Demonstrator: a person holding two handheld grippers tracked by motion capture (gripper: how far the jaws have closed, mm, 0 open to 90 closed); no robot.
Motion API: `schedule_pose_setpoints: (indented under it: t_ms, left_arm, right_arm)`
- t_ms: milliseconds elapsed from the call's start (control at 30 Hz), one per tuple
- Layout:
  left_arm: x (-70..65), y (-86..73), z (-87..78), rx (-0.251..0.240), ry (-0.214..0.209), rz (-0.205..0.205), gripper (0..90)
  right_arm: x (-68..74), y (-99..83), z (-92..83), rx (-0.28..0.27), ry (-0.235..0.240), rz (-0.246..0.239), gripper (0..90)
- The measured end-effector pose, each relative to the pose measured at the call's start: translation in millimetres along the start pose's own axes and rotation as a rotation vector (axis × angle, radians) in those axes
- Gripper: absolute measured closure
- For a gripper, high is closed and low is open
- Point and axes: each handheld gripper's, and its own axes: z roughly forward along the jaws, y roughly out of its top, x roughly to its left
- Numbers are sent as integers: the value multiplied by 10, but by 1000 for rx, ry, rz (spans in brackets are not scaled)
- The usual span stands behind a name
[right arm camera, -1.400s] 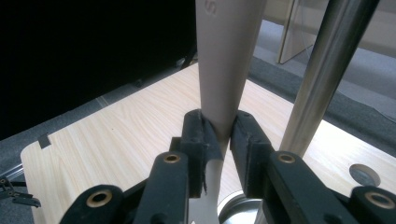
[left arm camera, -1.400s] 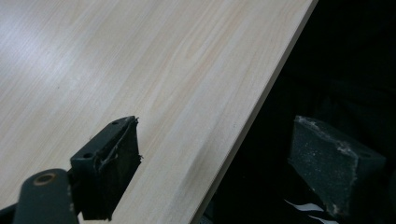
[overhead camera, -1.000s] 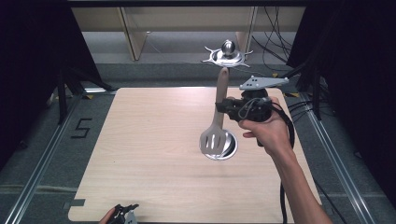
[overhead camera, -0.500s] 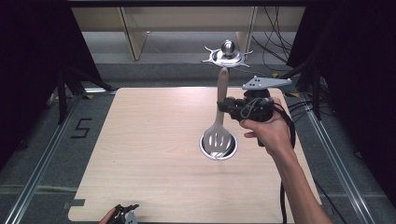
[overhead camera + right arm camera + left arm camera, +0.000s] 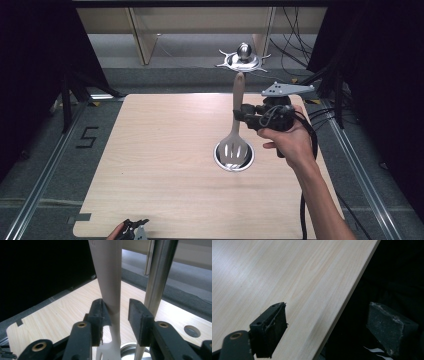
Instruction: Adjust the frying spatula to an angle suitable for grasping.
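Letting go cleanly is the work in hand: the right gripper [image 5: 239,116] holds its jaws on either side of the slotted spatula [image 5: 234,131], whose pale handle rises upright toward the far edge of the wooden table [image 5: 150,150] while its perforated blade sits in the round metal dish [image 5: 247,161] near the table's middle. The jaws have just been opening. In the right gripper view the handle [image 5: 108,277] leans against the left pad [image 5: 100,315], while the right pad [image 5: 136,317] stands clear of it, so the grip is already off and the handle is merely propped.

To finish well, I would widen the jaws until both pads are free of the handle, and only then draw the hand straight back along the line of the jaws (a sideways pull would likely drag the handle and tip the blade out of the dish). Because the spatula stands steeply, it will probably tilt or slide once the left pad leaves it; easing away slowly gives it time to settle against the dish rim.

A shiny metal post [image 5: 158,282] stands just beyond the right pad in that view, so the retreat should avoid swinging toward it.

The left gripper [image 5: 332,327] waits at the near edge of the table, its jaws wide apart with nothing between them.
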Motion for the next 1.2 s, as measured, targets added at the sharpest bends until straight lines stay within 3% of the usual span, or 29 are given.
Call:
schedule_pose_setpoints:
  t_ms: [67,433,567,700,767,900,1200]
  left_arm:
    - [1,2,-1,0,-1,-1,153]
    - [0,2,-2,0,-2,-1,153]
    - [2,2,-2,2,6,0,153]
    - [4,3,-5,0,7,0,153]
    - [4,2,-5,0,7,0,153]
    - [6,4,-9,0,-5,-1,153]
    - [1,2,-2,1,8,0,153]
  right_arm:
    - [-11,1,-8,-10,-2,-17,625]
    - [21,-29,-176,-41,-6,-3,560]
    - [-19,-92,-254,-51,-20,-22,534]
    - [-36,-155,-302,-46,-24,3,518]
    - [-71,-191,-314,-57,-32,-12,507]
    - [-99,-255,-339,-53,-36,10,498]
    - [-147,-379,-360,-62,-49,7,473]
